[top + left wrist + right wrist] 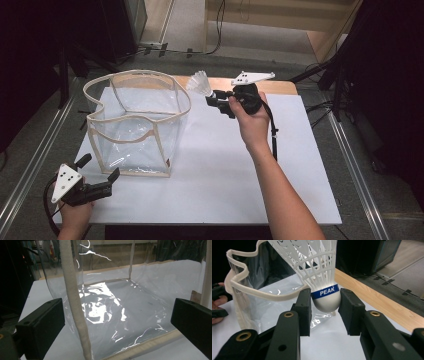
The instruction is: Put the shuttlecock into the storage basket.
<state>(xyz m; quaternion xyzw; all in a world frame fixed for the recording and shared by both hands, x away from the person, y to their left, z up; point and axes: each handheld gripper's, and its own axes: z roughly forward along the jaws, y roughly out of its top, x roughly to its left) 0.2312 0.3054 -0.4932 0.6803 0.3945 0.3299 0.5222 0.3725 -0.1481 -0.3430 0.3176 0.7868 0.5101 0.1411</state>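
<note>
**Shuttlecock held up beside the clear bag**

The right gripper (pixel 216 101) is up in the air, at about 1 o'clock from the middle of the white table (pixel 300 165). Its two black jaws pinch a white shuttlecock (pixel 200 83). In the right gripper view the round white nose of the shuttlecock (pixel 325 298) sits between the two pads, with its blue band that says PEAK just above them. The pads press on the nose from both sides. The white net skirt fans out and up, toward 12 o'clock in that view.

A clear bag (pixel 137 122) with a cream-colored edge stands open on the table, at about 10 o'clock from the middle. The shuttlecock is just beside the bag's top rim, at 2 o'clock from the bag, and it is not inside it. In the right gripper view the wavy rim of the bag (pixel 262 293) runs right behind the left pad.

The left gripper (pixel 100 175) is low, at the near left corner of the table, at about 7 o'clock from the bag. Its jaws are spread wide and hold nothing. They point at the bag's near bottom corner. In the left gripper view the bag's cream corner seam (pixel 75 302) stands between the two black pads, closer to the left one, and it touches neither pad. The shiny bottom of the bag lies behind it
</note>
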